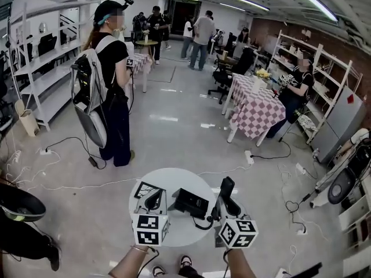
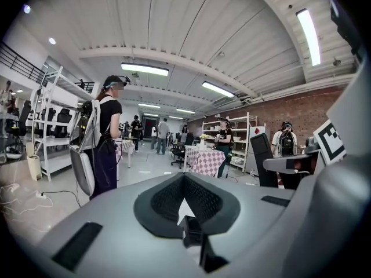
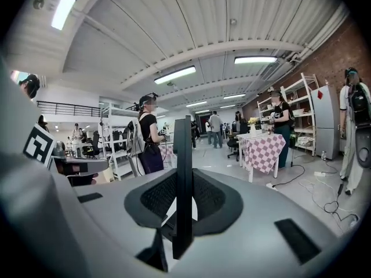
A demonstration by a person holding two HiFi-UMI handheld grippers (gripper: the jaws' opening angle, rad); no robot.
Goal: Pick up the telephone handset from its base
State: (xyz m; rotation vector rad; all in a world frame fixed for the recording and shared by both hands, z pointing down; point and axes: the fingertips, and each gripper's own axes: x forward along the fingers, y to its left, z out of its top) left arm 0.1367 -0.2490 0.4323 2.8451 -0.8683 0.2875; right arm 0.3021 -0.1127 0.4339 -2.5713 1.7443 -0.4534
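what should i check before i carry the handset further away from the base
1. Grip: right gripper is closed on the handset, which stands upright between its jaws. ok
2. Handset off the base: it is held to the base's right, apart from it. ok
3. Cord: it loops between base and handset, but how much slack is left is unclear. cannot tell
4. Base resting on the table: ok
5. Left gripper: jaws together, empty, left of the base, off the cord. ok
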